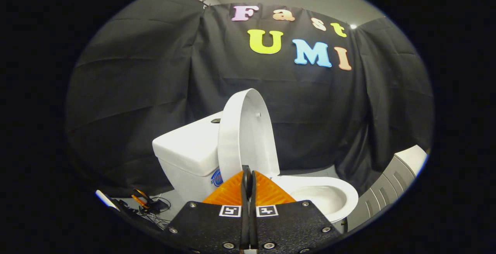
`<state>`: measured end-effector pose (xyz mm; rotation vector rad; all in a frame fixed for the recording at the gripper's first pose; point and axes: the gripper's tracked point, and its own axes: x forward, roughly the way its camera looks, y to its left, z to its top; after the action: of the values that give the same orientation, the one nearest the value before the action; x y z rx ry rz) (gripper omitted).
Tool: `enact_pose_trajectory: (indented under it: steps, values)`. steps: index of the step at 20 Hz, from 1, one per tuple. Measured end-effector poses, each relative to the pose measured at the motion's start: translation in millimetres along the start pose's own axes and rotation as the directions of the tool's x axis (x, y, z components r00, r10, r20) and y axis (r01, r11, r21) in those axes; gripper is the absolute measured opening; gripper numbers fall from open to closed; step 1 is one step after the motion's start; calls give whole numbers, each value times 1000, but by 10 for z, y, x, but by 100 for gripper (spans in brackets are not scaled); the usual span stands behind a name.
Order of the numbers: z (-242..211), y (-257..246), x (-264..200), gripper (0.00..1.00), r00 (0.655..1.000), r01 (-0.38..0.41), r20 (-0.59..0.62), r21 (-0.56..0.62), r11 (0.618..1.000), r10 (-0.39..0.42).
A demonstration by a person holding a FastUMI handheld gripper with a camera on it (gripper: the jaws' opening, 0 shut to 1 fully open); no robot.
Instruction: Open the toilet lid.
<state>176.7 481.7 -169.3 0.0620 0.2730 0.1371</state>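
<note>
Toilet lid (248,130) stands raised, near upright and leaning back toward the tank (190,149), so the hinge and tank look to be carrying its weight and it seems to need no holding; I judge the opening as good as done. Gripper (248,180) sits just in front of the lid's lower edge with its fingers closed together, nothing clamped between them, whether the tips touch the lid I cannot tell. Bowl (329,196) lies open beyond the fingers, its seat ring down, and the visible inside looks bare white; tangled cables (149,205) lie on the floor beside the toilet base.
</note>
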Motion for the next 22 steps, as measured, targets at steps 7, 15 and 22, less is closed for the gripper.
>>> enact_pose_trajectory:
  steps: [7, 15, 22]
  values:
    - [-18, -25, 25, 0, 1000, -20, -15, 23, 1000, 21]
    - [17, 121, 8, 25, 995, -102, -19, 53, 993, 103]
    - [280, 208, -288, 96, 982, -188, 48, 188, 964, 182]
